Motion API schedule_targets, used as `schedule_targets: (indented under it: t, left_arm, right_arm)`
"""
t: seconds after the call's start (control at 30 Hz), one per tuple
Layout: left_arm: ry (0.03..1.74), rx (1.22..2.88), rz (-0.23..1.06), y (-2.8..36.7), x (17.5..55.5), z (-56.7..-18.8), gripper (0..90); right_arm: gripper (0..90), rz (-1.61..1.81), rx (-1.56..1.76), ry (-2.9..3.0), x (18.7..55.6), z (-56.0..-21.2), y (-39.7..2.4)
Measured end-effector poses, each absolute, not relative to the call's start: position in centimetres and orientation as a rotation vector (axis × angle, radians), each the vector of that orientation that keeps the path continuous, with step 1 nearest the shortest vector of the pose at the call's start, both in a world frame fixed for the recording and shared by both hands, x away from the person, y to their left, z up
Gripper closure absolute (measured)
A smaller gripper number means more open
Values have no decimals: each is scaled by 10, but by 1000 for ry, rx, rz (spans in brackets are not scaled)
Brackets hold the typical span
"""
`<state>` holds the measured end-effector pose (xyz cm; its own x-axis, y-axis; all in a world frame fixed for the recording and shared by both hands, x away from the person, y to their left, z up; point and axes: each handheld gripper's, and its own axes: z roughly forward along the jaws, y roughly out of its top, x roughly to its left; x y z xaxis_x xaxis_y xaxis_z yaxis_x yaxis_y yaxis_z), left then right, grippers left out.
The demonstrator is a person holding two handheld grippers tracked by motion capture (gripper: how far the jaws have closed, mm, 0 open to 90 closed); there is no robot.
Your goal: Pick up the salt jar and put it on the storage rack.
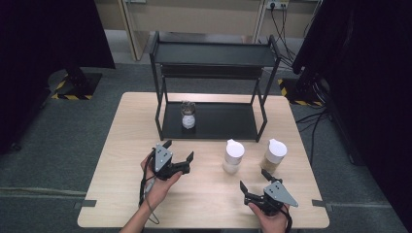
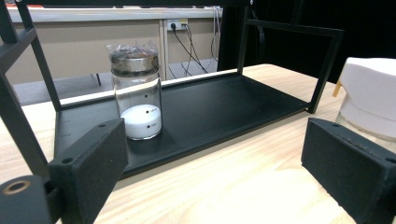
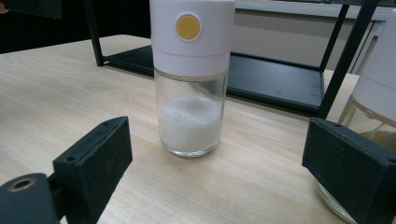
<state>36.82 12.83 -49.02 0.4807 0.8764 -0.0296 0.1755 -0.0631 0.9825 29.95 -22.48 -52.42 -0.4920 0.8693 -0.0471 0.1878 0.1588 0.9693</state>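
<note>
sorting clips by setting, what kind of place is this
Probably a lab or recording workspace, not a home kitchen: a lone wooden table on grey carpet, dark curtains at both sides, hazard-striped stand bases, and a black shelf rack with jars set out.

From above, my table (image 1: 145, 204) sits in even, soft light while the room's corners fall into near black, and the picture is slightly soft. My left tongs (image 1: 180, 151) and right tongs (image 1: 254, 178) throw only faint shadows beneath them. Along my left tongs the near jaws blur and the jar (image 2: 137, 95) ahead is sharp, with pale glare on its glass. Ahead of my right tongs the shaker (image 3: 191, 77) is crisp, and the edges bend a little.
</note>
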Motion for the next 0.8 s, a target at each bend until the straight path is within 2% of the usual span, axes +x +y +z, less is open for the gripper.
schedule_targets:
  t: [0.8]
  left_arm:
    - [945, 1556, 688, 129, 341, -513, 70]
  right_arm:
    - [85, 1367, 1004, 1800, 299, -524, -225]
